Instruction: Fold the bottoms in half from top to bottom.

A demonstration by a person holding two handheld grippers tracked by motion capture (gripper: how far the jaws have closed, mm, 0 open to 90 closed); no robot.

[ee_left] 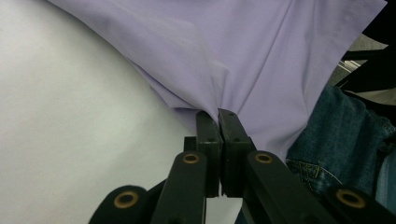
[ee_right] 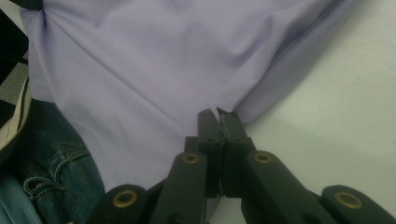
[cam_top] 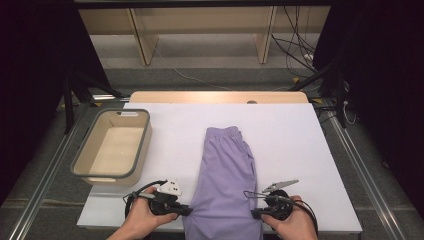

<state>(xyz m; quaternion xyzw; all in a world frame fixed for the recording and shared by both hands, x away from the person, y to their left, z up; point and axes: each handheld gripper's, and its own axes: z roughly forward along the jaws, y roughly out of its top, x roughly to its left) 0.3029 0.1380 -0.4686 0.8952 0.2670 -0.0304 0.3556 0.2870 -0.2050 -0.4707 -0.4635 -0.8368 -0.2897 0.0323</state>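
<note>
So here's the setup; one pair of lilac trousers (cam_top: 225,175) lies folded lengthwise down the middle of the white table (cam_top: 300,150), waistband at the far end, leg ends hanging over the near edge toward the person. Both grippers are clamped on the cloth at that near end, one per side; the left gripper (cam_top: 187,211) has its jaws pressed together on the left edge of the fabric, and in the left gripper view you can see the cloth (ee_left: 224,60) puckering right at the tips of the left gripper (ee_left: 218,114); same story for the right gripper (cam_top: 255,214), pinched on the right edge, with creases fanning out from the right gripper's tips (ee_right: 218,114) in the right gripper view.

Why hold it like that? My guess is it's a symmetric grab so the hem end can be lifted evenly and folded up toward the waistband without skewing; pinching just the edges keeps the layers together.

Count-wise: one garment, two grippers, two hands, and one beige bin (cam_top: 82,155) with a grey rim off to the left, sitting well apart from the trousers, probably where the folded bundle ends up; nothing in it that I can see.
</note>
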